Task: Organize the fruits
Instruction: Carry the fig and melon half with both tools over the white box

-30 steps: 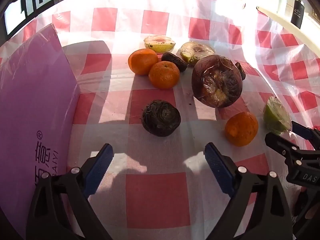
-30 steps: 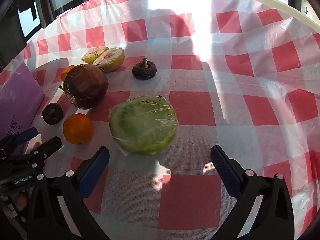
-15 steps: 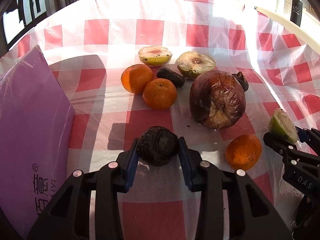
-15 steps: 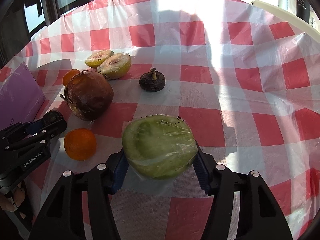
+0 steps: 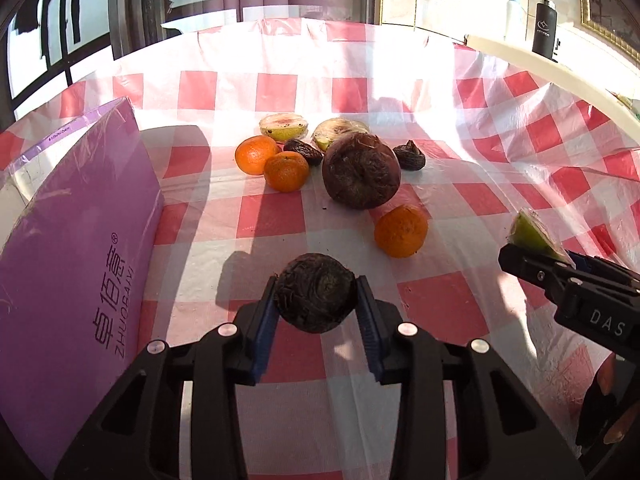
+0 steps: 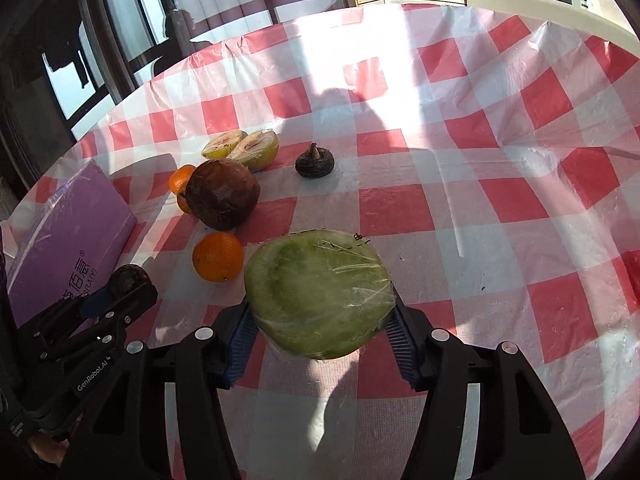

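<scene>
Gripping a small dark wrinkled fruit (image 5: 316,298) between its blue pads, our left gripper (image 5: 317,308) is closed on it above the checked tablecloth (image 5: 280,216); we cannot tell whether the fruit clears the cloth. Our right gripper (image 6: 320,322) is clamped on a plastic-wrapped green melon half (image 6: 318,294), cut face up; the melon covers most of both pads.

Along the table's left edge lies a purple box (image 5: 76,260), close beside the left gripper. Just past the held fruit sits a lone orange (image 5: 401,231), between the two grippers. Behind it stands a large dark, shrivelled fruit (image 5: 361,170), which hides part of what lies beyond. Two more oranges (image 5: 272,162) touch each other to its left. A small dark fruit (image 5: 303,151) lies behind them, another (image 5: 409,155) to the right. Farthest are two wrapped cut fruit halves (image 5: 312,130), one partly hidden. Toward the far right edge a black bottle (image 5: 544,28) stands beyond a white rim (image 5: 560,72).
</scene>
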